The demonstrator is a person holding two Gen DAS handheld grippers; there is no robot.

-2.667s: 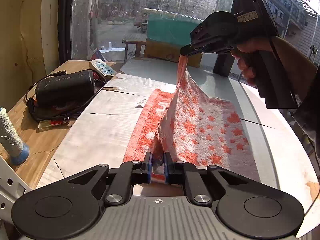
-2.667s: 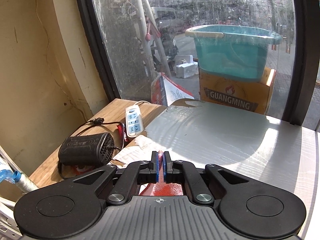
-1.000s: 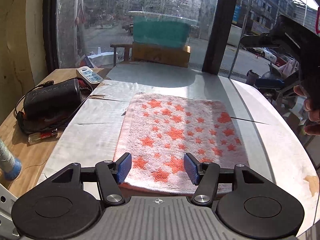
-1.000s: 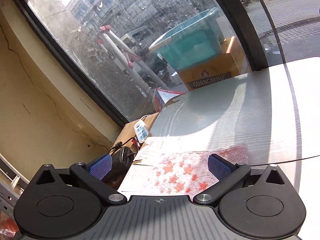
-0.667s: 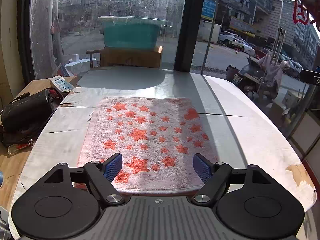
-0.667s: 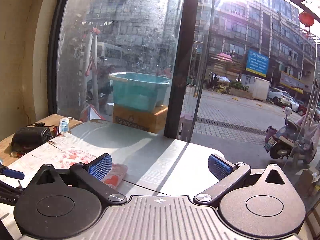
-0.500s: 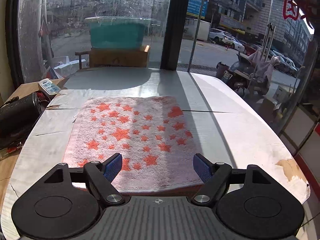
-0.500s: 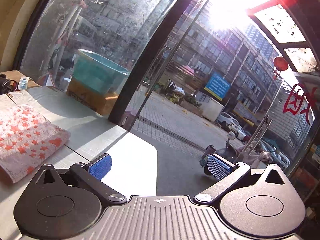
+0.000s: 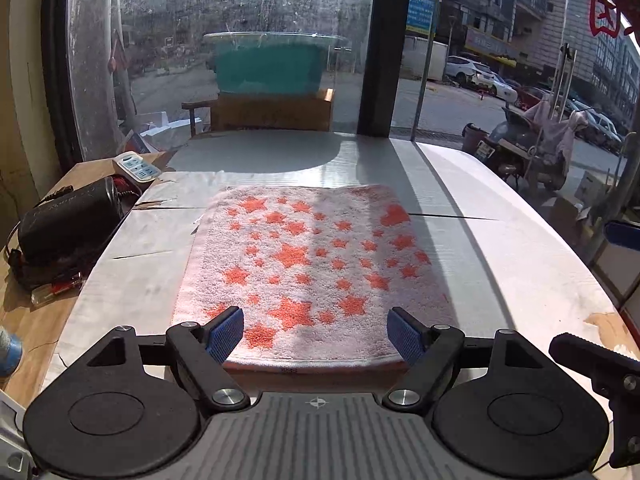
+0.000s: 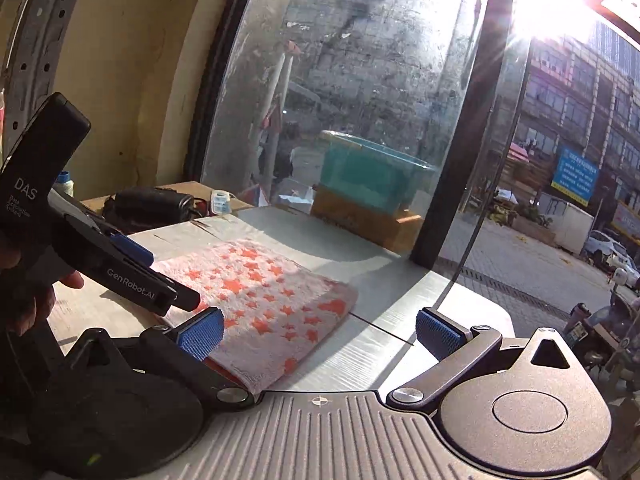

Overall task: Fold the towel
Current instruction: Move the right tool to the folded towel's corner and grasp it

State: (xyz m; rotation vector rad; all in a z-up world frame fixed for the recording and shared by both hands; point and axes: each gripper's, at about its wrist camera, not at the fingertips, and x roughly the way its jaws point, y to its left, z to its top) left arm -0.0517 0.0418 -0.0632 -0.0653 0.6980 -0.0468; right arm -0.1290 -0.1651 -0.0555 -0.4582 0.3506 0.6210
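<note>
The towel [image 9: 308, 268] is laid flat on the white table [image 9: 500, 264], folded into 2 layers (a doubled near edge is visible). Nothing is gripped: the left gripper [image 9: 316, 330] and right gripper [image 10: 320, 334] are spread wide, presumably to free the cloth for another fold.

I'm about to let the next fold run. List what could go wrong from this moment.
1. Both grippers are open and off the towel, so nothing pins the fold; a careless regrasp could drag the layers apart.
2. The right gripper sits close beside the left gripper at the towel's near edge; they might collide.
3. The near edge lies close to the table rim, so a tug toward the person could pull it off.
</note>
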